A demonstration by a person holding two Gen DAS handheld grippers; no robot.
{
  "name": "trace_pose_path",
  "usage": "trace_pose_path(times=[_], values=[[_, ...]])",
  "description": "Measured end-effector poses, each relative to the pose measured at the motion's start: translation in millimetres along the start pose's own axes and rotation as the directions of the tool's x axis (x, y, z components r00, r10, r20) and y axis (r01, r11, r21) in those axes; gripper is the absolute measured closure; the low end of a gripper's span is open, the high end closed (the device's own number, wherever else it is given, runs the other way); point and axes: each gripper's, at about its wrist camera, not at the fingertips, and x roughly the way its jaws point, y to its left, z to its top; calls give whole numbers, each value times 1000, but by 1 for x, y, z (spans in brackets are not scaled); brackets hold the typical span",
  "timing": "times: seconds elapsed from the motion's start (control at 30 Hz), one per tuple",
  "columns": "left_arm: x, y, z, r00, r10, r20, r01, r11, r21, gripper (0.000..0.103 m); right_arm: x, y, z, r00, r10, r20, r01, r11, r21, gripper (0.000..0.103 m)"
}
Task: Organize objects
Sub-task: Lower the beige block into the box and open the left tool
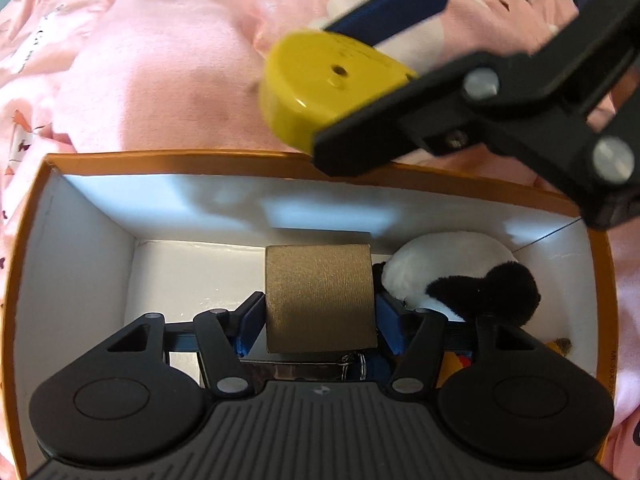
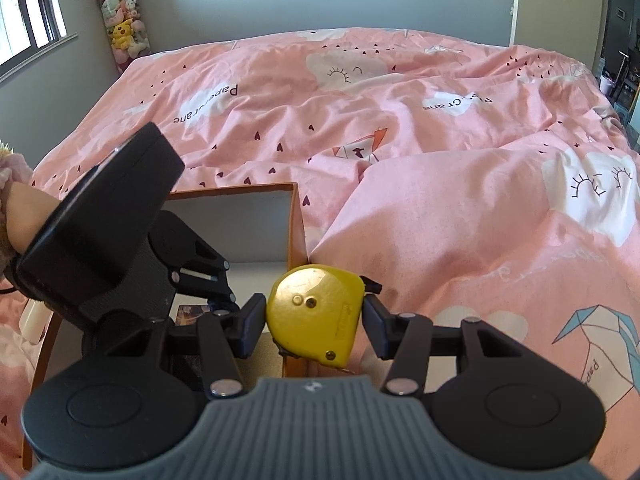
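An orange box (image 1: 168, 157) with white inner walls lies on the pink bedspread. My left gripper (image 1: 320, 312) is inside the box, shut on a brown tape roll (image 1: 320, 300) held just above the floor. A black-and-white plush (image 1: 460, 276) lies in the box to its right. My right gripper (image 2: 314, 320) is shut on a yellow tape measure (image 2: 316, 312) and holds it over the box's far wall (image 2: 298, 216). It also shows in the left wrist view (image 1: 320, 80), at the upper right above the rim.
The pink bedspread (image 2: 440, 140) surrounds the box, bunched in folds to the right. Small items, including a key ring (image 1: 356, 364), lie on the box floor under my left gripper. A net of plush toys (image 2: 122, 20) hangs in the room corner.
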Motion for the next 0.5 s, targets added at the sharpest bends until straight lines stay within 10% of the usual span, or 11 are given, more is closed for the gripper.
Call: trace_pose_path(times=[0.2, 0.5], values=[[-26, 4, -18, 998, 7, 58, -4, 998, -60, 22, -3, 10, 2, 1000, 0, 9, 1, 999, -37, 49], [-100, 11, -51, 945, 280, 168, -224, 931, -286, 36, 5, 49, 18, 998, 62, -18, -64, 982, -180, 49]])
